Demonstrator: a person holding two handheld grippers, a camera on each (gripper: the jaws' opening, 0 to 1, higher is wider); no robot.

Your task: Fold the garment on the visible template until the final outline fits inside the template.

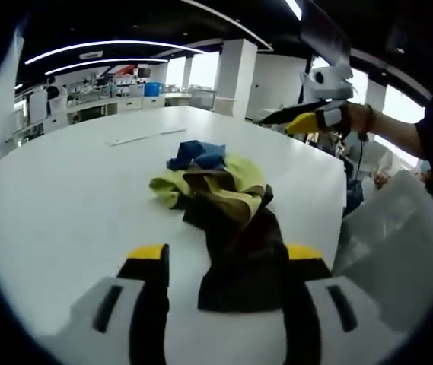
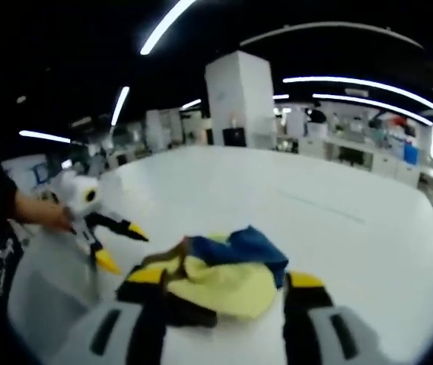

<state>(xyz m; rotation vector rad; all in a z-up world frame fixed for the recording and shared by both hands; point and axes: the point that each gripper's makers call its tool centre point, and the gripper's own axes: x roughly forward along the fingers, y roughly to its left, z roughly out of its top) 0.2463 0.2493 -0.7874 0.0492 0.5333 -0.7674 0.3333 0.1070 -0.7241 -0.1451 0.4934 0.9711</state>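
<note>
- Left gripper (image 1: 227, 262) low over the surface (image 1: 64, 205), fingers (image 1: 149, 262) spread wide, released, holding nothing; the dark end of the garment (image 1: 227, 220) lies between them.
- Right gripper (image 2: 224, 289) low too, fingers (image 2: 304, 283) apart and released; the garment's yellow part (image 2: 220, 285) sits between them, grasping nothing.
- In the left gripper view the right gripper (image 1: 307, 118) is raised above the far side of the surface, held by a hand (image 1: 361, 118), forearm coming in from the right.
- In the right gripper view the left gripper (image 2: 117, 243) comes in from the left, held by a hand (image 2: 49, 213), fingers parted, just beside the garment.
- Garment is a crumpled heap, mid-surface: yellow, brown/black and blue patches, unfolded.
- Translucent sheet or bag (image 1: 399, 243) at the right edge in the left gripper view; cannot tell what.
- Faint line marks (image 1: 144, 137) on the surface beyond the garment.
- Surface white, rounded, bare around the heap.
- Room: white pillar (image 2: 239, 99), benches (image 2: 368, 156) at back, ceiling strip lights (image 1: 109, 52).
</note>
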